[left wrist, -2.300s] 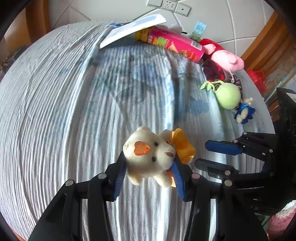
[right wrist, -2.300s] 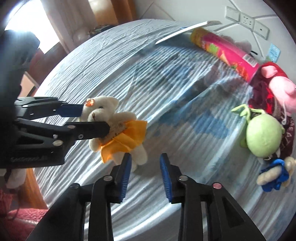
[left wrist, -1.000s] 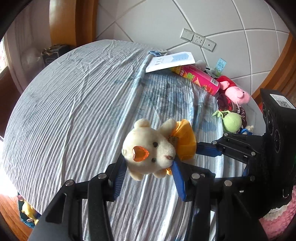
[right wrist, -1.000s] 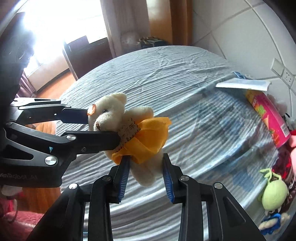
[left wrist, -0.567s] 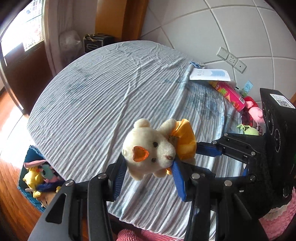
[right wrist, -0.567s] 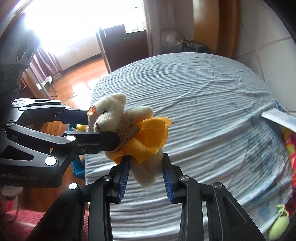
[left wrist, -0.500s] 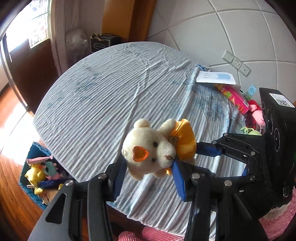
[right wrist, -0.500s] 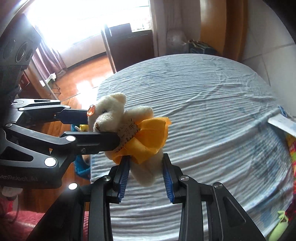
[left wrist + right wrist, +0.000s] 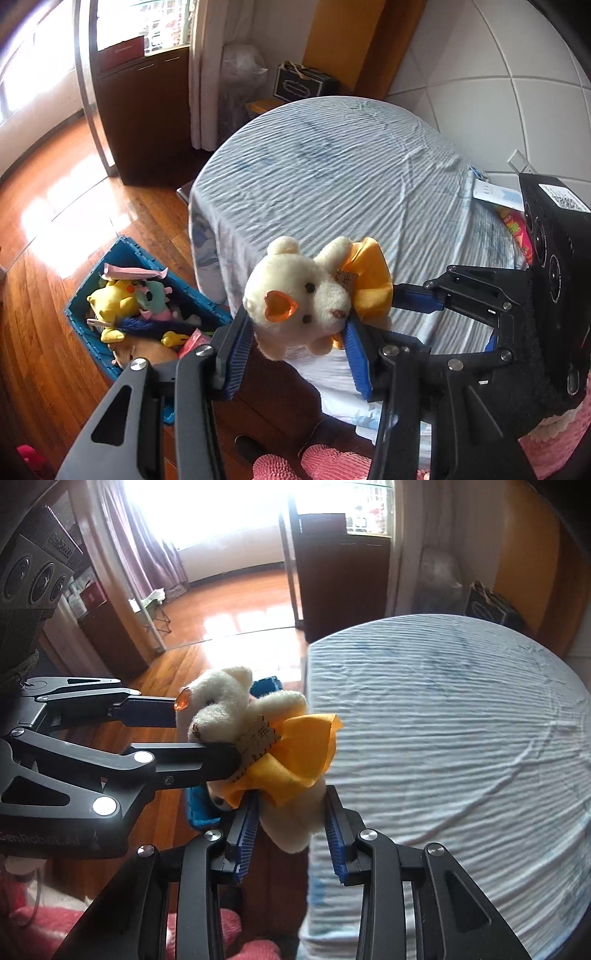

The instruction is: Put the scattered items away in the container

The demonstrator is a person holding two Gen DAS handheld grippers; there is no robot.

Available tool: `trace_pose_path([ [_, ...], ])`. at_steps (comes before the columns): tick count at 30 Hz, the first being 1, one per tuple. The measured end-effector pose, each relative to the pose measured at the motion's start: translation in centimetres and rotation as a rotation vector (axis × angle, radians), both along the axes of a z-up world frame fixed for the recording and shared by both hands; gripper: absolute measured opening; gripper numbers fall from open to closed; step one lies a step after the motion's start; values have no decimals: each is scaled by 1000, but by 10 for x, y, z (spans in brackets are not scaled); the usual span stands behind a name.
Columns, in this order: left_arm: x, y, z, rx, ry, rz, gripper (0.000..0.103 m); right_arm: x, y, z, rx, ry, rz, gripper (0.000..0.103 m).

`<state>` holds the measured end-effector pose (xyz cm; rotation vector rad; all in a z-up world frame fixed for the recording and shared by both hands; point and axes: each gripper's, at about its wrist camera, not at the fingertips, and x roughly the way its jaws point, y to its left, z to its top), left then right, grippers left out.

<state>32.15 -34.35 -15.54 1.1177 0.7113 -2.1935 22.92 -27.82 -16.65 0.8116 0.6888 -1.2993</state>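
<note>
Both grippers hold one teddy bear in the air past the edge of the bed, above the wooden floor.

The left gripper [image 9: 295,336] is clamped on the head of the cream teddy bear [image 9: 299,299], its blue pads pressing either side of the face, which carries an orange heart. The right gripper [image 9: 291,827] grasps the same toy lower down, its pads closed on the legs just below the orange dress [image 9: 299,749], where a small paper tag hangs. The bed [image 9: 351,184], covered in a striped pale-blue sheet, lies behind and beside the bear. On the floor [image 9: 48,229] near the bed corner stands the blue container [image 9: 147,262], already holding a yellow plush [image 9: 110,299] and other soft toys.
</note>
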Motion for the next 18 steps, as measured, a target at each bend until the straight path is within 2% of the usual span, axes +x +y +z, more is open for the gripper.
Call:
trace_pose_path([
  [12, 121, -70, -27, 17, -32, 138, 46, 120, -90, -28, 27, -16, 133, 34],
  [18, 154, -103, -64, 34, -45, 217, 46, 150, -131, -63, 53, -36, 195, 34],
])
